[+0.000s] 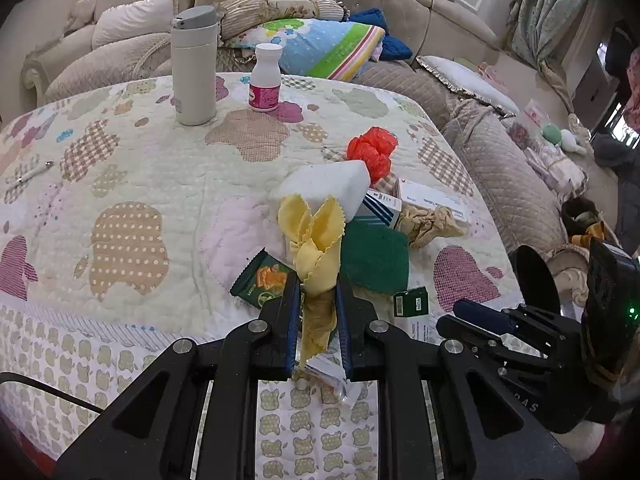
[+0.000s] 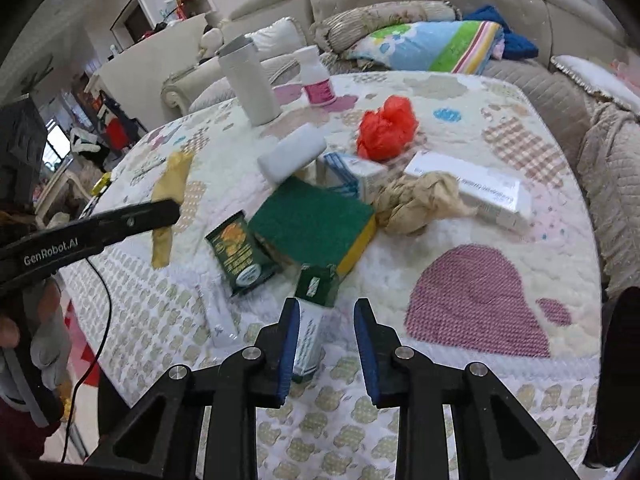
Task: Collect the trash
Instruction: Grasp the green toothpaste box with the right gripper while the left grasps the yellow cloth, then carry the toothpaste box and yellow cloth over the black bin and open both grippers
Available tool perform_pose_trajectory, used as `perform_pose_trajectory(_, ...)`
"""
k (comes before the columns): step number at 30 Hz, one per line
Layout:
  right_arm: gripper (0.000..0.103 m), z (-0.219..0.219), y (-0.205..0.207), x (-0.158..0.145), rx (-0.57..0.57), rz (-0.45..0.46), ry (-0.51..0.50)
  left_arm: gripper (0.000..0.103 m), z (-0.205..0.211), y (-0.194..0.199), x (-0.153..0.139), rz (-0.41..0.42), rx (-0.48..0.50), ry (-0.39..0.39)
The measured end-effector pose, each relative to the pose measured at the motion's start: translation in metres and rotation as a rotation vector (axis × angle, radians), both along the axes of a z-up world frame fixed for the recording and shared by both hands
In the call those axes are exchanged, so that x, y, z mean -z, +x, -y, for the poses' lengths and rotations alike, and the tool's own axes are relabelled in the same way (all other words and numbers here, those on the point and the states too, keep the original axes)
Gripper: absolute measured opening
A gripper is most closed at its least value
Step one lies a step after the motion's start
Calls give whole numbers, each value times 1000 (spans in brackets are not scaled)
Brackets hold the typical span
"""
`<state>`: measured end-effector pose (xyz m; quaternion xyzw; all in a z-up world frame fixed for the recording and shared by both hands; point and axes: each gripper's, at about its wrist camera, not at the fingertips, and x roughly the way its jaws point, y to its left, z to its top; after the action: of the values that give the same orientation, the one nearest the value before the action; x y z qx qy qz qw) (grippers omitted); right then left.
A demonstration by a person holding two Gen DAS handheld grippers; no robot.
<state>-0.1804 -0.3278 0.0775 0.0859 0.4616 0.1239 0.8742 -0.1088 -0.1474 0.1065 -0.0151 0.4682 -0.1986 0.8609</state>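
My left gripper is shut on a yellow cloth and holds it above the quilted table; the right wrist view shows the same cloth hanging from it. My right gripper hovers low with its jaws a narrow gap apart. A small green-and-white box lies beneath it against the left pad, not pinched. Ahead lies a pile: green sponge, green snack packet, crumpled beige paper, red plastic bag, white foam block and a blue-striped box.
A white flask and a pill bottle stand at the far side of the table. A long white box lies right of the pile, a flat white wrapper near the front edge. Sofas with cushions surround the table.
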Motion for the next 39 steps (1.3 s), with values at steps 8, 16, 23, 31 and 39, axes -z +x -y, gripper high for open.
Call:
perform_pose_trajectory(8,39,-30,12,33,-31,-66,0,14,-5,-9,6,-15,-14,23)
perform_pose_trajectory(16,27,-8,2,16,-27,-26,-4,14,2,-17,-5,0,7,11)
perform_pose_trajectory(23,27,32,-13,-4,41,22,11,14,35,-27,-18,21,66,-1)
perform_pose_trajectory(31,27,84,-29,-23,139,70,42,14,94,-41,-33,60,153,20)
perform_pose_trajectory(39,27,140,-50,-38,240,104,41,14,155,-49,-39,80,243,40)
